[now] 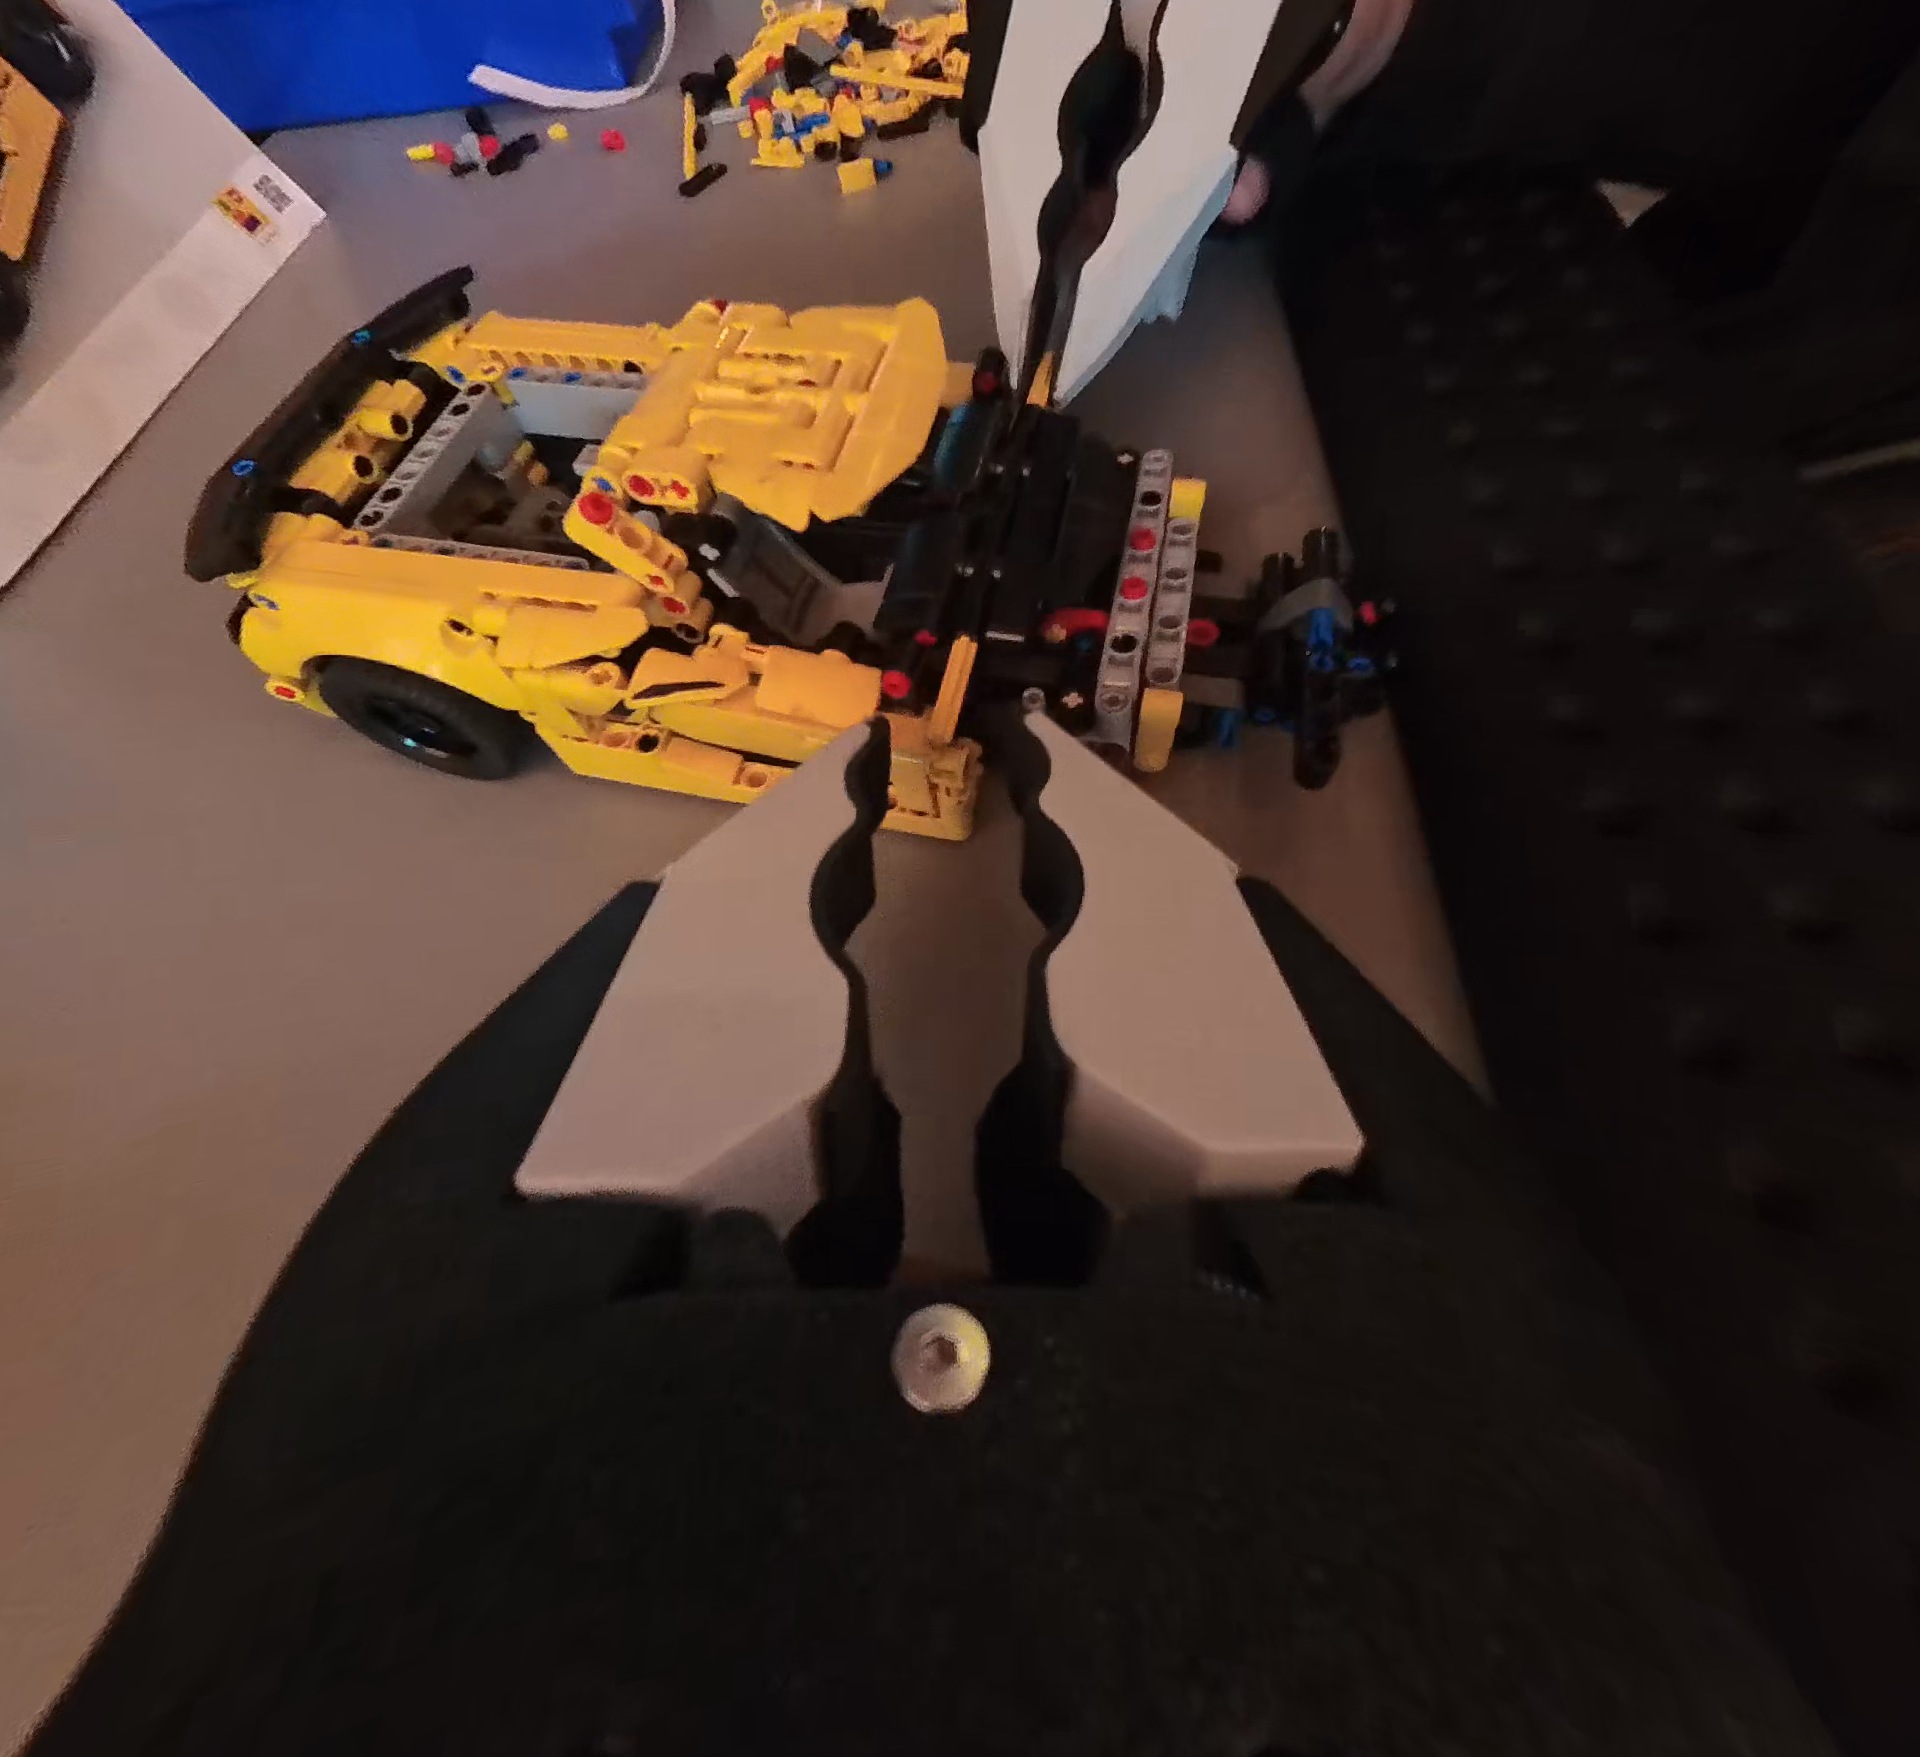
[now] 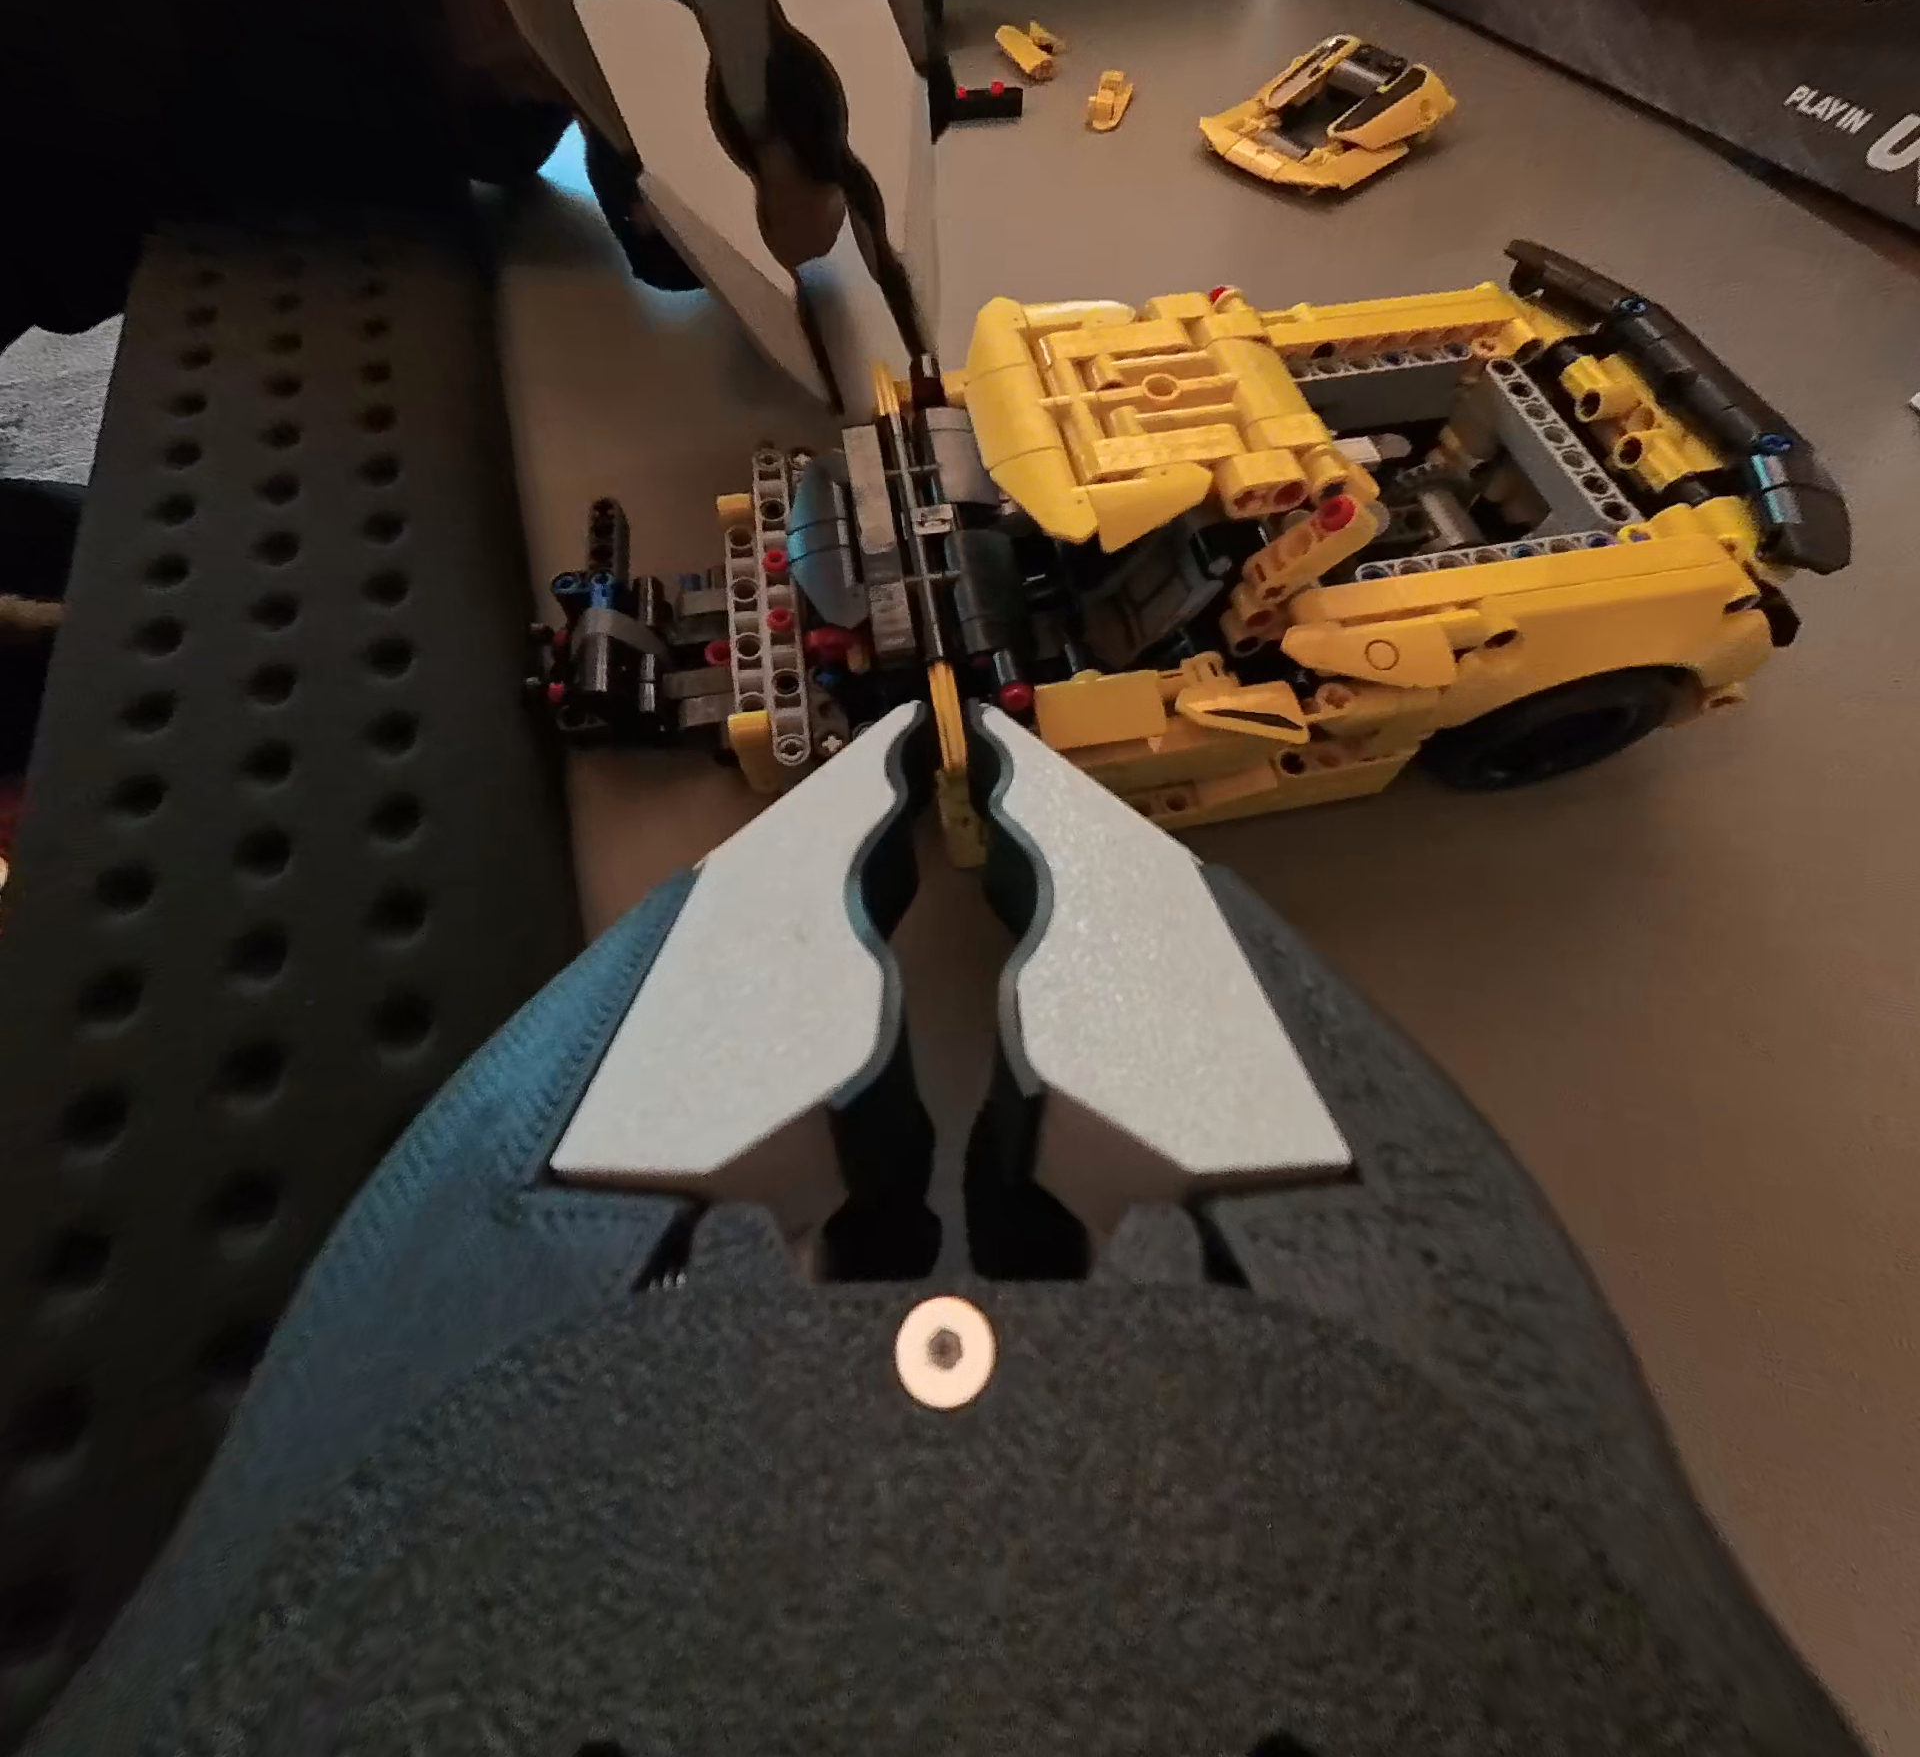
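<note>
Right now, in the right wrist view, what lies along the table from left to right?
Black perforated chair → bare black-and-grey front frame → yellow pillar in the right gripper → yellow roof → rear wheel → black rear wing.

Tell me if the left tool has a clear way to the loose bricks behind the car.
Probably not straight ahead: the yellow car lies between the left tool and the brick pile, with the right tool at its far side. Lifting over looks possible.
</note>
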Motion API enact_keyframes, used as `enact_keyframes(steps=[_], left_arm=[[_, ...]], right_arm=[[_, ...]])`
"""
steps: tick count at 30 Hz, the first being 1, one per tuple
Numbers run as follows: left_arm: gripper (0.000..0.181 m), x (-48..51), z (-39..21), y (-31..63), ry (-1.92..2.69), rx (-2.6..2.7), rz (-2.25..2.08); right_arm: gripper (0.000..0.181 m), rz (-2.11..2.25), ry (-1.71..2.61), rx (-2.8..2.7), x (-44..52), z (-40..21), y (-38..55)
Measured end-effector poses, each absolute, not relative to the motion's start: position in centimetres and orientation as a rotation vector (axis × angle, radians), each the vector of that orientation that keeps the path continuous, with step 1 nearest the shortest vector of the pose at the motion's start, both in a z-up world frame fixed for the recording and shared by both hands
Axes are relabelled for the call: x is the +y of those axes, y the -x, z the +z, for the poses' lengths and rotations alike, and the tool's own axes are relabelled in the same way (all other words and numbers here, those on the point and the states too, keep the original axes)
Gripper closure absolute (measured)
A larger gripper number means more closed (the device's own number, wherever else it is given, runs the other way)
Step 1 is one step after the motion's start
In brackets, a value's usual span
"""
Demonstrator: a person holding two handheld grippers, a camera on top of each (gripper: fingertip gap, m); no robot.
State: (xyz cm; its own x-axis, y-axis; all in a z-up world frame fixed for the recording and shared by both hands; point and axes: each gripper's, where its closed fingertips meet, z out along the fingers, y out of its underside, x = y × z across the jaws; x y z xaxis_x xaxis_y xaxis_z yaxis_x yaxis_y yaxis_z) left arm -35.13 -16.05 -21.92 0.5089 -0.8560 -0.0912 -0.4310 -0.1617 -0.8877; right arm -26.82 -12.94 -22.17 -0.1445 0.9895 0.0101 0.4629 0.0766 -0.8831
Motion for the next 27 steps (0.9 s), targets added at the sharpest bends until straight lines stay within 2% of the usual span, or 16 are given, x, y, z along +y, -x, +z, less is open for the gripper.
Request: enact_keyframes(steps=[2, 4, 6, 10, 13, 17, 18, 22, 24, 27], left_arm=[[0.162, -15.9, -22.0, 35.1, 1.783, 1.08, -0.534], [0.176, -15.9, -21.9, 35.1, 1.776, 1.085, -0.523], [0.176, -15.9, -21.9, 34.9, 1.779, 1.085, -0.531], [0.177, -15.7, -21.9, 33.9, 1.796, 1.07, -0.561], [0.178, -15.0, -21.9, 31.3, 1.804, 1.081, -0.621], [0.176, -12.2, -22.0, 26.6, 1.83, 1.036, -0.577], [0.175, -11.8, -21.9, 25.9, 1.841, 1.053, -0.555], [0.168, -10.7, -19.0, 27.0, 1.789, 1.048, -0.579], [0.152, -9.5, -18.2, 28.8, 1.798, 0.994, -0.581], [0.141, -7.2, -18.4, 30.7, 1.836, 0.917, -0.536]], right_arm=[[0.169, 1.022, 1.461, -1.691, -13.2, -22.0, 26.6], [0.156, 1.042, 1.517, -1.697, -13.4, -22.0, 26.2], [0.15, 0.973, 1.587, -1.661, -12.9, -22.1, 25.6], [0.125, 0.703, 1.749, -1.455, -11.9, -21.4, 23.5], [0.124, 0.724, 1.871, -1.185, -12.7, -20.5, 22.5], [0.098, 0.675, 1.964, -1.019, -11.6, -21.2, 21.7], [0.093, 0.636, 1.943, -1.035, -11.1, -21.1, 21.5], [0.091, 0.56, 1.796, -1.124, -7.6, -19.9, 21.3], [0.085, 0.599, 1.757, -1.2, -5.7, -20.3, 21.8], [0.079, 0.728, 1.779, -1.273, -4.0, -21.8, 22.6]])
